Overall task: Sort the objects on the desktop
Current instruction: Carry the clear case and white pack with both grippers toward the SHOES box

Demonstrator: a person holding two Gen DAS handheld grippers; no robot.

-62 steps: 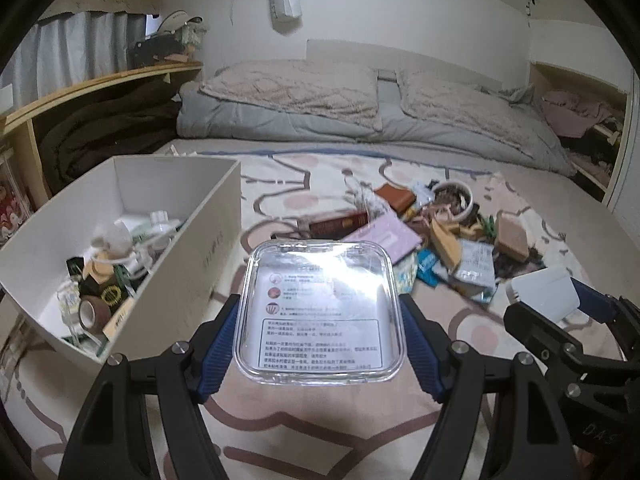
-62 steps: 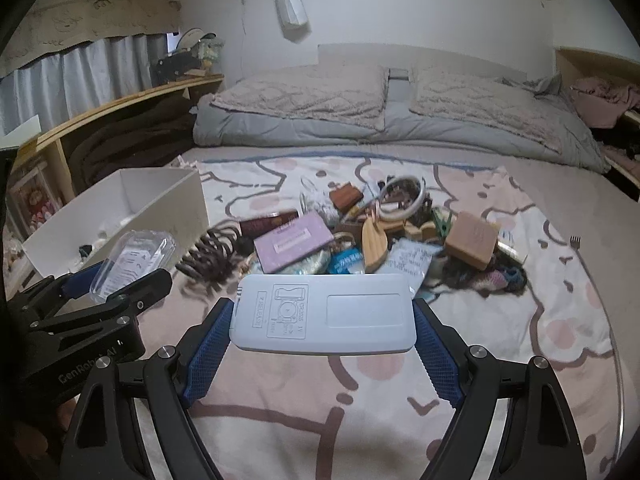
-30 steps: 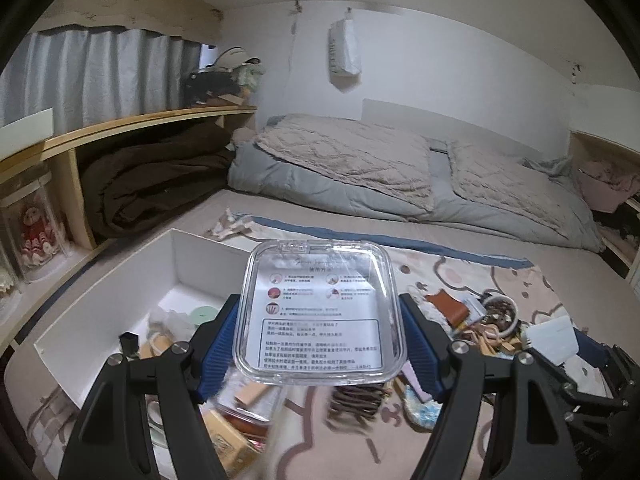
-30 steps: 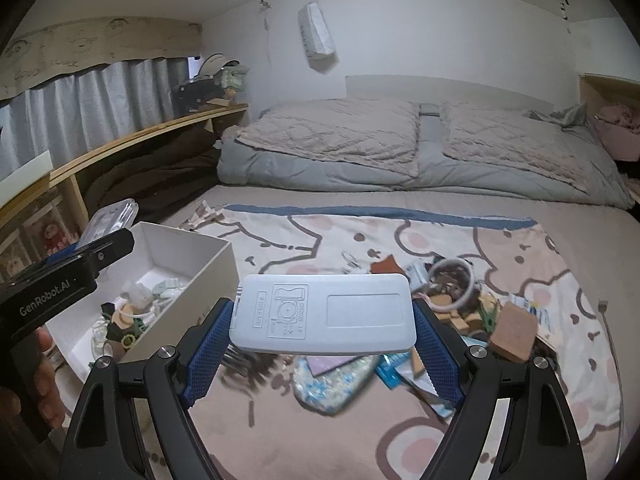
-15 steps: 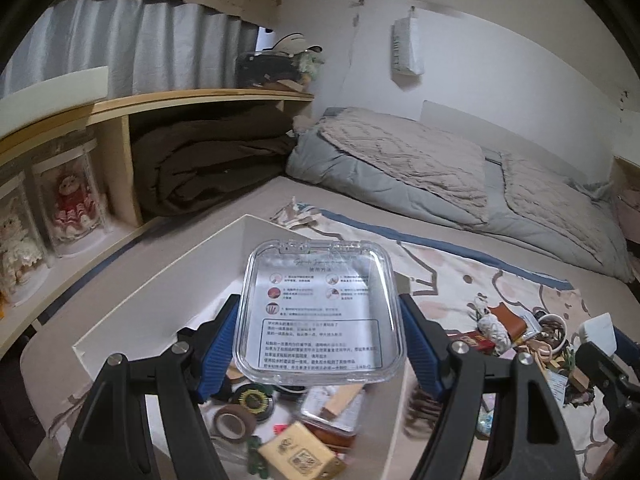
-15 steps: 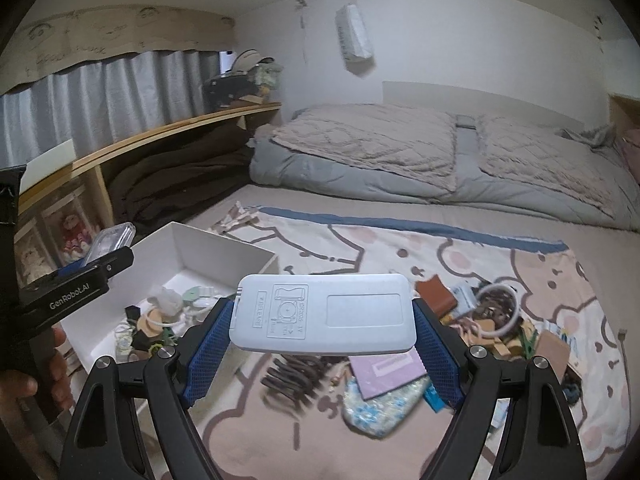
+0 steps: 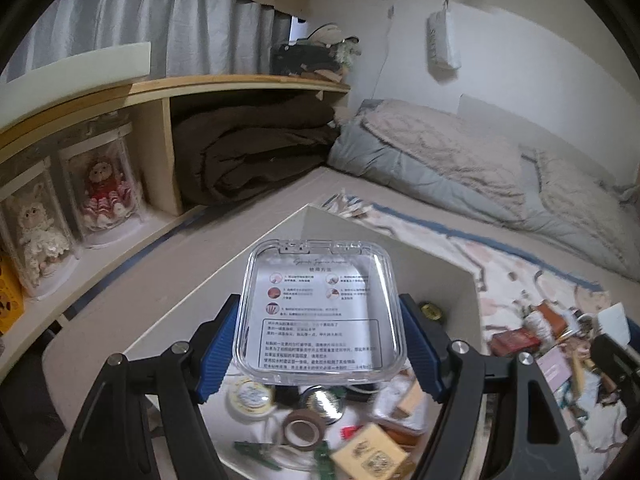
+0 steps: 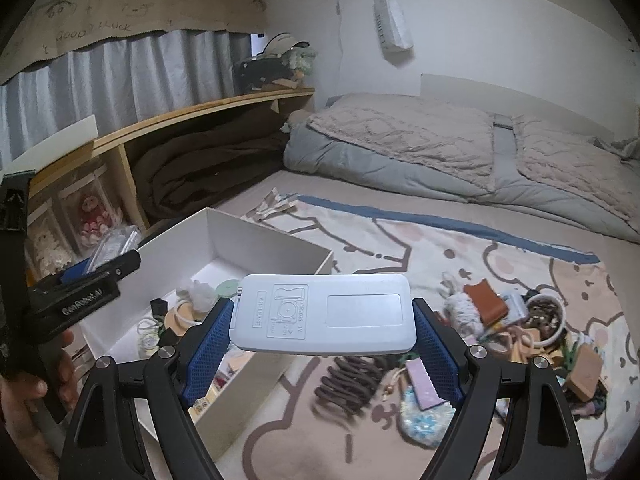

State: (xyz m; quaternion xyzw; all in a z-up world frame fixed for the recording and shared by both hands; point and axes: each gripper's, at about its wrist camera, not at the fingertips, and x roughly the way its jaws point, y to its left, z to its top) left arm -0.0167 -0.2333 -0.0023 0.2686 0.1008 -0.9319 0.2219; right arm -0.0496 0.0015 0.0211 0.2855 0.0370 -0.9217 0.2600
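Note:
My left gripper (image 7: 320,350) is shut on a clear plastic case (image 7: 320,312) with a printed sheet inside, held above the open white box (image 7: 472,288). The box holds several small items, among them a tape roll (image 7: 301,432) and a round tin (image 7: 251,394). My right gripper (image 8: 322,346) is shut on a flat white remote-like device (image 8: 326,314), its back side up, over the box's near right corner (image 8: 256,376). In the right wrist view the left gripper (image 8: 100,272) with the clear case (image 8: 114,242) shows at the left, held by a hand (image 8: 16,400).
A pile of loose objects (image 8: 520,328) lies on the patterned blanket (image 8: 440,248) right of the box, with a dark coiled hair clip (image 8: 352,380) and a purple card (image 8: 424,380) nearest. A wooden shelf (image 7: 160,92) with dolls (image 7: 102,192) and a brown blanket (image 7: 248,152) runs along the left. Pillows (image 8: 400,136) lie behind.
Both grippers have swung left, away from the pile and over the white box. The box now fills the lower part of the left wrist view. Both grips are unchanged.

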